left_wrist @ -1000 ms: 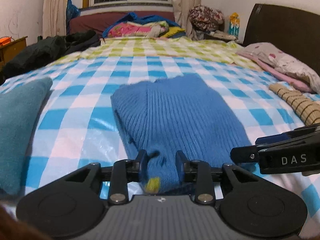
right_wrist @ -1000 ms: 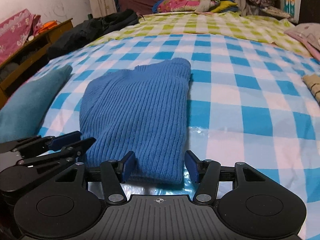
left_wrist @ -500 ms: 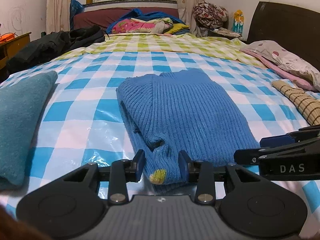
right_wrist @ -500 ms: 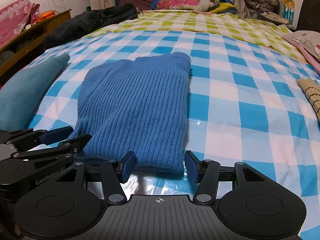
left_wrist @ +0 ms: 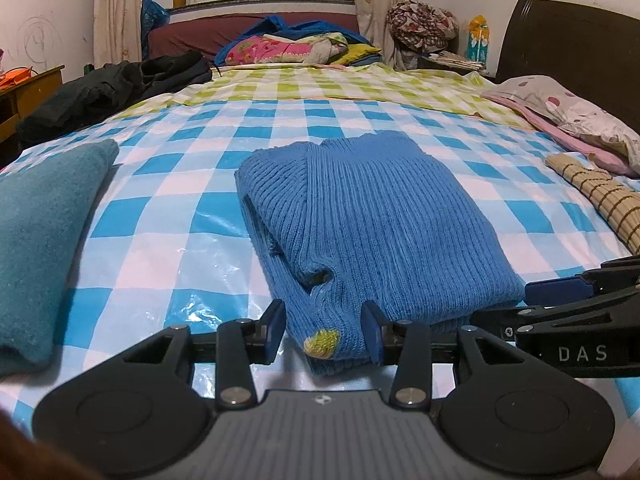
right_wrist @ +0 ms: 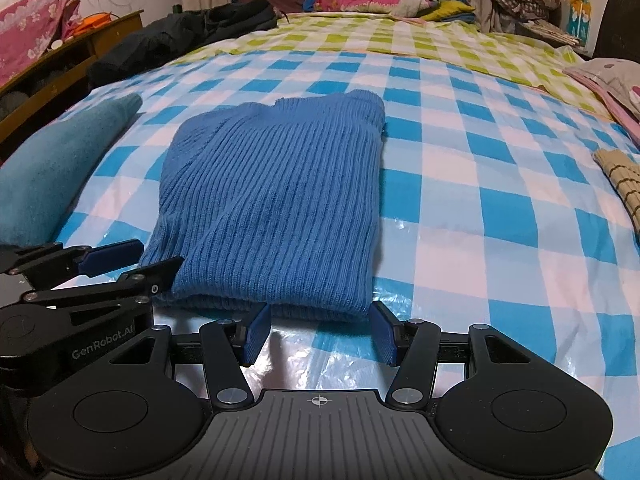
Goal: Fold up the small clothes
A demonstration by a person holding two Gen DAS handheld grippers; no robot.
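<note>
My left gripper [left_wrist: 323, 326] is opening, seemingly freeing the blue sweater [left_wrist: 372, 224]'s near edge—fold laid flat—while my right gripper [right_wrist: 318, 334] waits wide, empty.

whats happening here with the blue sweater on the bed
A person with a claw in each hand is folding a blue sweater on the checked bed cover. It lies folded into a neat rectangle. The left claw is opening at the near corner, with that edge between its fingers and only the right finger against the knit. The right claw is open just short of the near edge, touching nothing. A teal cloth lies to the left.
</note>
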